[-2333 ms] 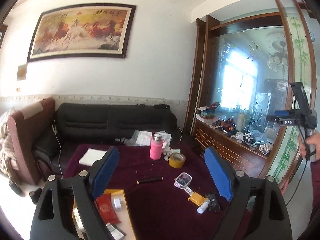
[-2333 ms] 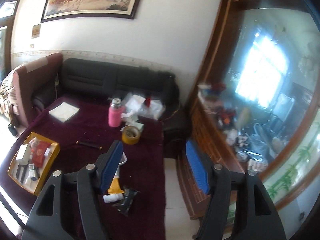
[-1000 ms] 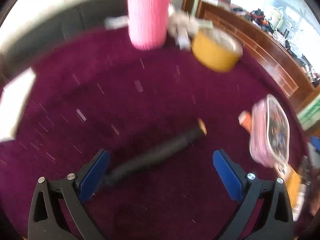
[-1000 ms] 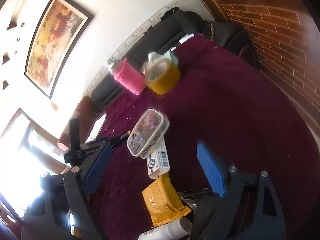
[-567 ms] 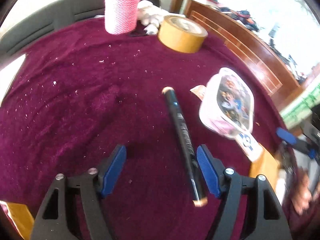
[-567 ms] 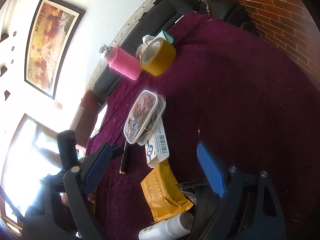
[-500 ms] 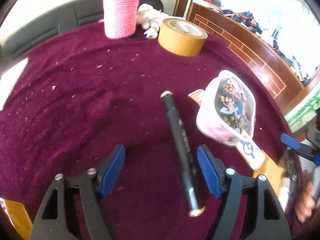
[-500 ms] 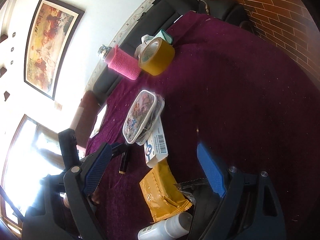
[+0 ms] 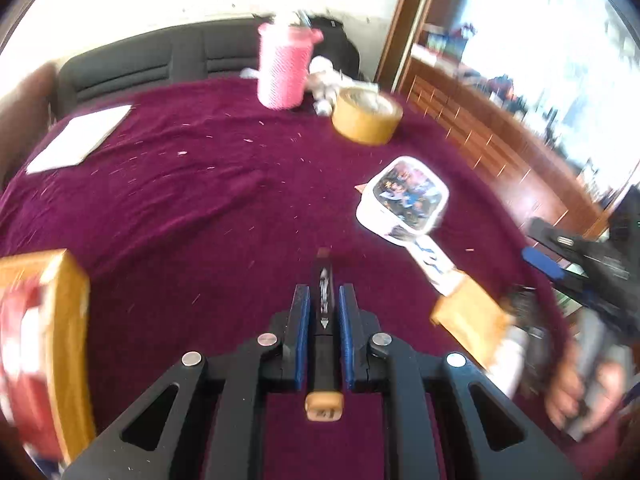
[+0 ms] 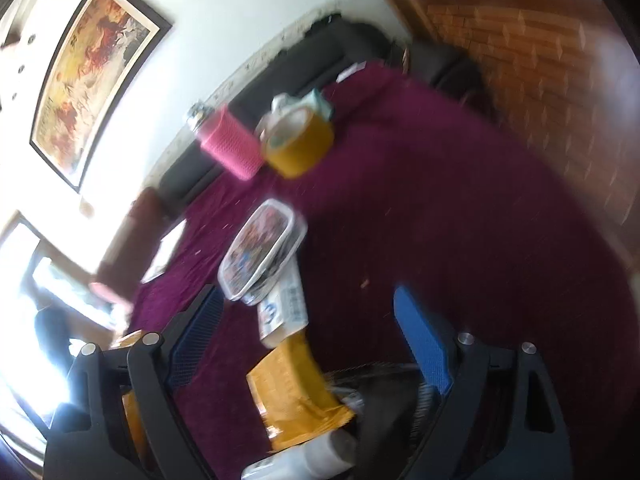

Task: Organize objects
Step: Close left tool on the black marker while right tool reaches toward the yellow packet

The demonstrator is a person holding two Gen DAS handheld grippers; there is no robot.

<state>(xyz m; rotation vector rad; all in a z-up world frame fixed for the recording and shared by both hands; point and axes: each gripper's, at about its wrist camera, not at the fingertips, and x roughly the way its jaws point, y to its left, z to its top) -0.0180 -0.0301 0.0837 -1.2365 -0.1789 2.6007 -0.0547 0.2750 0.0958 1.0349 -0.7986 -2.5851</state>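
While the black pen sits pinched lengthwise between the blue pads of the left gripper, its tan cap end points back toward the camera and its tip reaches out over the purple table cloth. Whether the pen is lifted clear of the cloth or just resting on it cannot be told from this view.

Beside the pen, toward the table's right edge, lies a small plastic box with a cartoon lid, resting on a white carton; a yellow packet lies just beyond that, with a white bottle and a dark wrapper next to it. At the far edge stand a pink bottle and a roll of tan tape, close together, and a white notepad lies at the far left corner. At the left edge is a yellow tray already holding a red box and other small items.

The right gripper hovers over the packet and carton near the right edge with its jaws spread wide and nothing between them.

The sorting looks to be at an early stage: some things are in the tray, the pen is in hand and probably headed there, and the box, carton, packet, bottle and tape are all left on the cloth.
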